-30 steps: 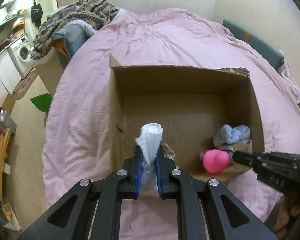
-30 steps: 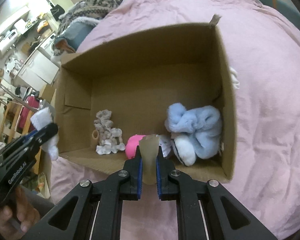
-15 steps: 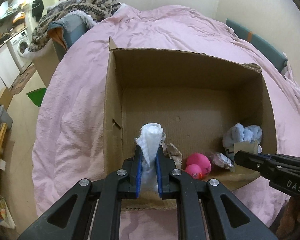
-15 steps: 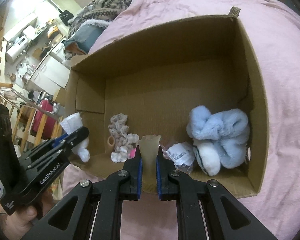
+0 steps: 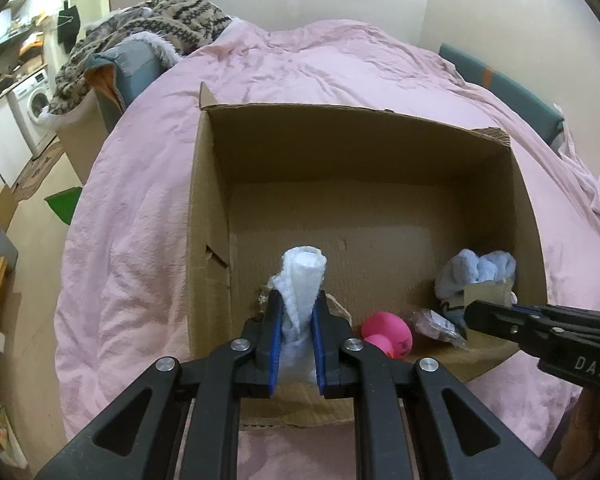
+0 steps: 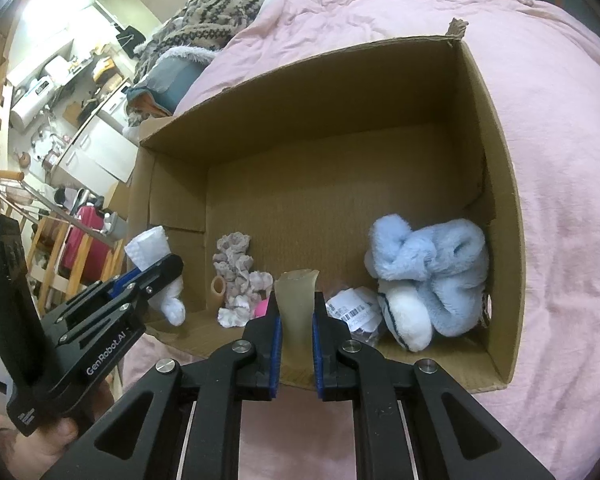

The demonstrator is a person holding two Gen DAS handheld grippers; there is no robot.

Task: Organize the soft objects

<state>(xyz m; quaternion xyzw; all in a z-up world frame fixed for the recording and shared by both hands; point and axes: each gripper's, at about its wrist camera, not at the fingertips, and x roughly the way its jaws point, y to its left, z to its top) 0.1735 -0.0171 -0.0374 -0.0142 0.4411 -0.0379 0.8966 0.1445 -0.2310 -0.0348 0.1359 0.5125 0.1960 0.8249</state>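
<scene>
Two soft things are in your grips right now. Your left gripper point(image 5: 297, 334) pinches a white rolled cloth point(image 5: 302, 280) between its blue pads, the roll standing up out of the fingers, just over the near wall of the cardboard box point(image 5: 208, 216) at about 7 o'clock of its opening. Your right gripper point(image 6: 296, 334) is clamped on a pale beige soft piece point(image 6: 297, 300), held upright over the near edge at about 6 o'clock.

Inside the box, on the floor: a light blue fluffy bundle point(image 6: 428, 272) in the corner at 4 o'clock, a white-toed part of it lying toward the near wall. Beside it, toward 6 o'clock, a crumpled clear bag with a barcode label point(image 6: 354, 310). A pink rubbery toy point(image 5: 388, 338) sits just beside that bag. A grey-white frilly cloth point(image 6: 238, 276) stands near 7 o'clock.

The box rests on a pink bedspread point(image 5: 340, 68). At 10 o'clock beyond, a patterned knit point(image 5: 168, 20) is heaped up.
</scene>
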